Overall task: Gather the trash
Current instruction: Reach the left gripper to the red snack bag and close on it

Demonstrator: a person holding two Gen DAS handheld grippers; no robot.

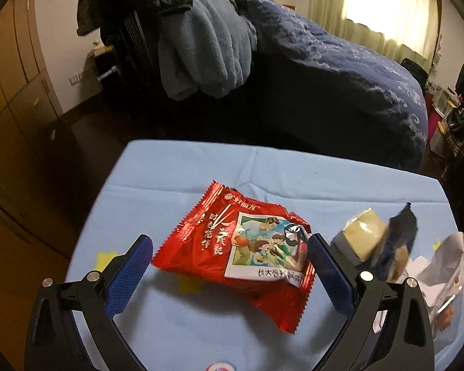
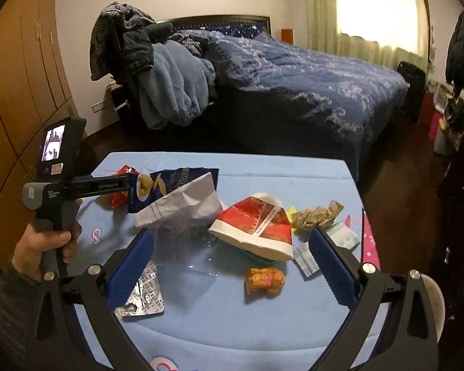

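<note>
In the left wrist view my left gripper (image 1: 230,247) is open, its blue pads on either side of a red snack wrapper (image 1: 238,253) lying on the light blue table (image 1: 185,167). A roll of tape (image 1: 360,232) and a dark blue chip bag (image 1: 397,241) lie to its right. In the right wrist view my right gripper (image 2: 232,244) is open and empty above a clear plastic bag (image 2: 185,247), a crushed red-and-white paper cup (image 2: 256,225) and an orange snack packet (image 2: 265,279). The left gripper's body (image 2: 65,185) shows at the left, beside the chip bag (image 2: 167,185).
A silver blister pack (image 2: 145,293), a crumpled brown paper (image 2: 317,216) and small blue-white sachets (image 2: 340,238) also lie on the table. A bed with a blue quilt (image 2: 294,77) stands beyond it, a chair piled with clothes (image 2: 157,71) at its left, wardrobes (image 2: 21,61) along the left wall.
</note>
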